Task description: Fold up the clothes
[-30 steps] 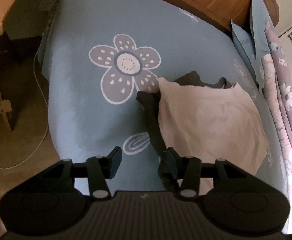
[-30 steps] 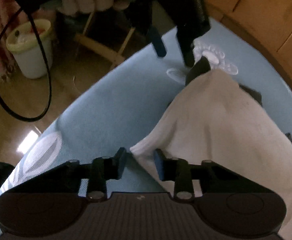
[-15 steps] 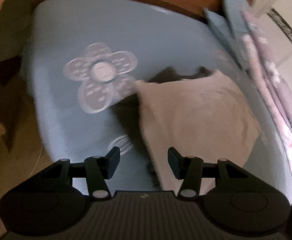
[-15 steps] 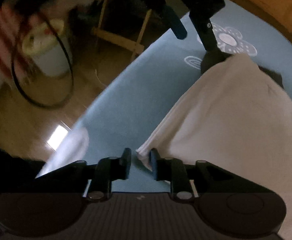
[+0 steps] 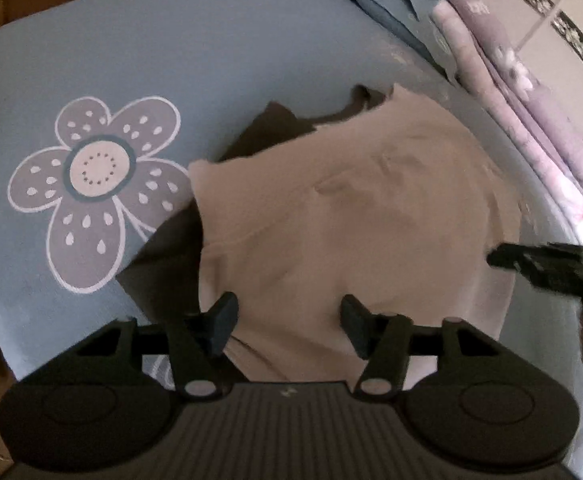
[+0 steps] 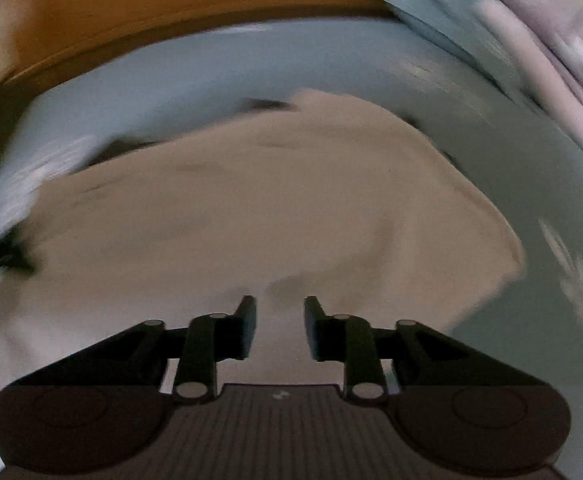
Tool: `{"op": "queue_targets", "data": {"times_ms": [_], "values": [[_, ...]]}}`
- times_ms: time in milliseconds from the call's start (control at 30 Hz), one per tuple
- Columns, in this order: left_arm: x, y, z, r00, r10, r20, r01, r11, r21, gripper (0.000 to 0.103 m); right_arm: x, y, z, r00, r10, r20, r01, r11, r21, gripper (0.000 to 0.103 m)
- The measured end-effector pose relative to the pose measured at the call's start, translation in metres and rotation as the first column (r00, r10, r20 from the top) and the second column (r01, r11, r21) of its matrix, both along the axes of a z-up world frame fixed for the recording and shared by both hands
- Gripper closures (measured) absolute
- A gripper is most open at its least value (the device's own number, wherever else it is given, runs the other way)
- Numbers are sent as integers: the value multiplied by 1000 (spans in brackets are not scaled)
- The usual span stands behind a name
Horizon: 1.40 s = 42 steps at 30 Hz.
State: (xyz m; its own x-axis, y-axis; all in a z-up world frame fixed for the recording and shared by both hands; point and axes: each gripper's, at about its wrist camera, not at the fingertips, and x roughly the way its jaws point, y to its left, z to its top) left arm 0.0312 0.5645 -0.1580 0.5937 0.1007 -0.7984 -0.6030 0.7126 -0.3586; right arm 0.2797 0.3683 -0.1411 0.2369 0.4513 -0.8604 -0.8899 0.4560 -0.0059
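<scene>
As laid out from largest item to smallest: bed (image 5: 219, 64), covered by a pale blue sheet printed with a big grey-and-white flower (image 5: 95, 196) toward the left of the left wrist view, wooden board along its far edge; pink floral bedding (image 5: 531, 92) bunched along the bed's right side, with blue pillow corners (image 5: 379, 4) just beside it at the far right; cream garment (image 5: 355, 216), lying flat on the sheet right of the flower, lightly creased, filling the middle of both views; dark garment (image 5: 163, 264) beneath it, showing only at the cream piece's left edge and far edge; left tongs (image 5: 287, 326), jaws apart over the cream garment's near edge, nothing between them; right tongs (image 6: 279, 328), jaws just been opening, now parted above the cream cloth with no fabric pinched, also seen entering the left wrist view at the right edge (image 5: 495, 258)
</scene>
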Motion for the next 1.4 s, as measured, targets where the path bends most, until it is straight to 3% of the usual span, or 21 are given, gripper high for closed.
{"op": "queue_targets", "data": {"times_ms": [67,133,233,300,400,500,567,633,667,700,767,867,933,1000,1133,1200,1300,1400], "values": [[9,3,7,999,2,-52,-2,1000,-4,47,20,-15,-9,994,-78,-71,78,997,5,62],[21,6,20,996,8,-89,-9,1000,-10,53,27,-21,-2,990,-86,-112,86,996,0,63],[46,3,51,996,-78,40,78,997,-4,43,31,-29,19,989,-81,-127,91,993,78,62],[80,0,65,978,-165,126,166,986,2,38,44,-28,30,991,-80,-110,94,988,126,62],[131,-4,56,952,-273,137,276,961,-3,38,78,-17,27,985,-127,-113,144,977,155,62],[170,2,35,946,-309,102,312,950,-14,38,109,-14,6,977,-172,-130,192,967,170,62],[180,10,20,954,-295,62,296,955,-14,39,133,-21,-4,966,-231,-120,249,954,166,62],[172,20,8,957,-280,71,283,959,-33,42,161,-30,-16,941,-304,-148,326,932,157,69],[170,23,8,960,-269,78,273,961,-50,41,171,-33,-22,929,-322,-183,353,920,170,82],[169,26,9,963,-257,84,263,962,-67,42,180,-39,-25,913,-342,-223,383,906,179,89],[168,25,17,969,-237,65,242,967,-77,47,189,-44,-26,891,-360,-275,416,891,182,89],[183,23,42,962,-246,117,255,964,-75,45,179,-36,-9,910,-333,-246,384,901,201,77],[200,22,55,950,-277,143,288,955,-69,39,173,-26,0,926,-284,-249,339,915,218,77],[225,22,63,938,-324,121,332,942,-56,39,170,-6,-1,940,-241,-242,287,942,177,77],[289,26,64,910,-414,-1,414,910,-28,39,153,27,4,975,-109,-193,134,984,117,77],[314,33,61,898,-439,12,439,898,-24,39,153,42,3,977,-47,-209,76,988,136,77],[338,46,49,898,-438,42,440,894,-82,39,163,61,-8,979,-29,-204,56,990,129,77],[362,53,27,903,-430,-9,427,899,-98,41,180,69,-23,979,-76,-191,98,990,106,77]]}}
